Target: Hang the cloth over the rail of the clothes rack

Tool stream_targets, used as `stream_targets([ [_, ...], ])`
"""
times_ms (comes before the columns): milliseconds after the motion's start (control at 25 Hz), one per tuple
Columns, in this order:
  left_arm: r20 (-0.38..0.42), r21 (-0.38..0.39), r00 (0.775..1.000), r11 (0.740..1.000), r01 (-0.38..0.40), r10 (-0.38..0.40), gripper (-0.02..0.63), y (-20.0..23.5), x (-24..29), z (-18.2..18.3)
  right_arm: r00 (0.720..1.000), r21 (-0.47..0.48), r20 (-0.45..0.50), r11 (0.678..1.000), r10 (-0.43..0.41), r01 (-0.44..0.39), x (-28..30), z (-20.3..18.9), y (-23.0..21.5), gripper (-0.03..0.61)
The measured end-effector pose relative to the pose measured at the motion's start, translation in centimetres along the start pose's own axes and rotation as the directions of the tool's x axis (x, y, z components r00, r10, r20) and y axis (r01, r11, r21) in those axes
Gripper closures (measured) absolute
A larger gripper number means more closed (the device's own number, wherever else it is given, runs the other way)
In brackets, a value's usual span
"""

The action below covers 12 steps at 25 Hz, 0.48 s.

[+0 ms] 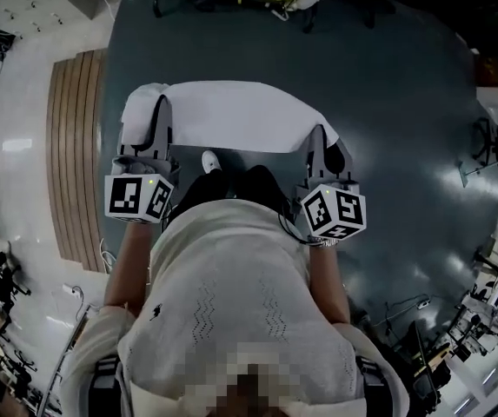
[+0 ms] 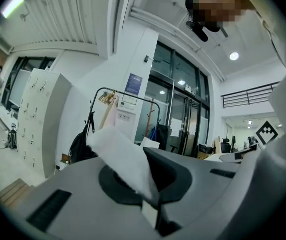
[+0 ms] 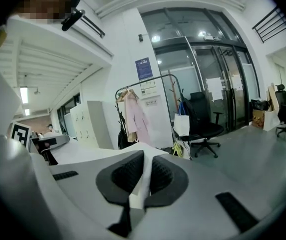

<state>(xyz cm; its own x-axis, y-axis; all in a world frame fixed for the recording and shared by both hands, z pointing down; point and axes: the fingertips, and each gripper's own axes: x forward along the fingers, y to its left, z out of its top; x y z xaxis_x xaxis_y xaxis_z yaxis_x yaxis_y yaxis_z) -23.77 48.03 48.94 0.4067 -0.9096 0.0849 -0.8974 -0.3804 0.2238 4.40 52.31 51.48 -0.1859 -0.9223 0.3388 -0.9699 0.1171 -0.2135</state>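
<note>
The left gripper (image 1: 160,111) is clamped shut on one corner of the white cloth (image 1: 231,115), which stretches flat across in front of the person, above the dark floor, to the right gripper (image 1: 321,137), pinched tight on the other corner. This looks like the carrying step. The clothes rack (image 3: 147,81) stands well ahead by the wall. Next, I reckon, they must reach it, then raise the cloth above the rail.

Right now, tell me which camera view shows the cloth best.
The head view. It shows the cloth across its full width, stretched between the left gripper and the right gripper. The left gripper view shows only a corner pinched in its fingers; the right gripper view only a thin edge between its fingers.
</note>
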Motion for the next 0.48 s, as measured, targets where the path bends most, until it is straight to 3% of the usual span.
stream_targets([
  [480, -0.039, 0.025, 0.999, 1.000, -0.012, 0.013, 0.600, 3.0, 11.8, 0.6, 1.000, 0.024, 0.001, 0.999, 0.021, -0.021, 12.7, 4.2, -3.8, 0.558],
])
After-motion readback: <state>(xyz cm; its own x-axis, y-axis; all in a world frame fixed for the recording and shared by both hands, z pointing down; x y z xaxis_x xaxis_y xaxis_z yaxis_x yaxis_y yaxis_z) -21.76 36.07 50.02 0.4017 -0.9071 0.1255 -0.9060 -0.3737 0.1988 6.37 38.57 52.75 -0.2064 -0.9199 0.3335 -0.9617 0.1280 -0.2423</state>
